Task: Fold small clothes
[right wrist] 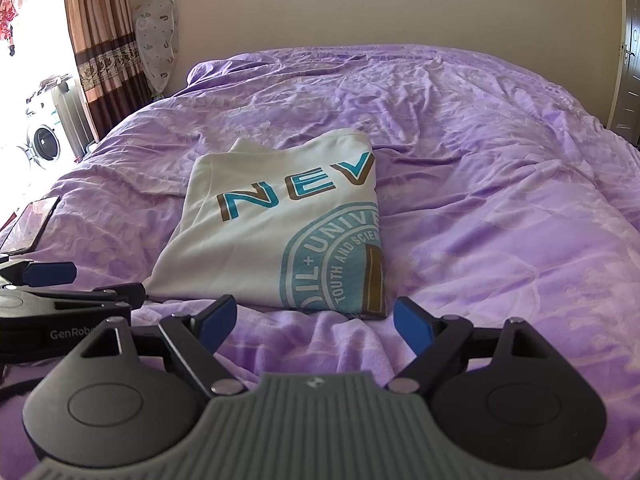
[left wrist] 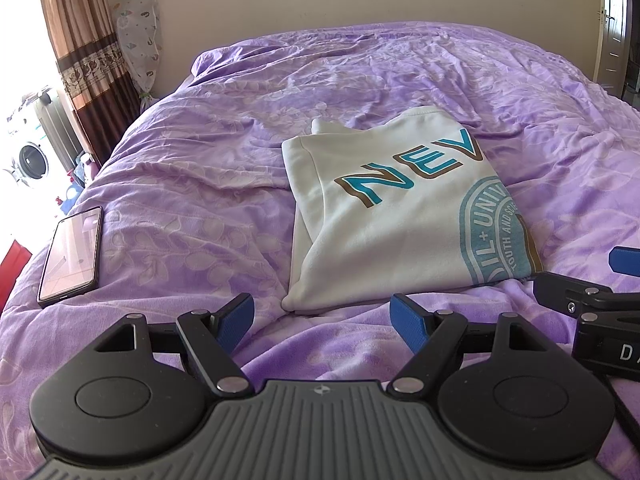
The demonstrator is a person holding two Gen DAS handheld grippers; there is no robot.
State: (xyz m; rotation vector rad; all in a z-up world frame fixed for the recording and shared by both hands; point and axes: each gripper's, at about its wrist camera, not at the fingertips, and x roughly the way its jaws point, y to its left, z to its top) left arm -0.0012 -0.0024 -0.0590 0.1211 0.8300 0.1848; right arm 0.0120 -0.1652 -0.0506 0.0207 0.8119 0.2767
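White shirt is lying at 12 o'clock, nearer the right gripper; it and the left gripper are gaping wide, empty.

The folded T-shirt lies on the bed, near its middle. A phone lies on the bed well to the T-shirt's left. The left gripper and right gripper sit side by side before the T-shirt's near edge.
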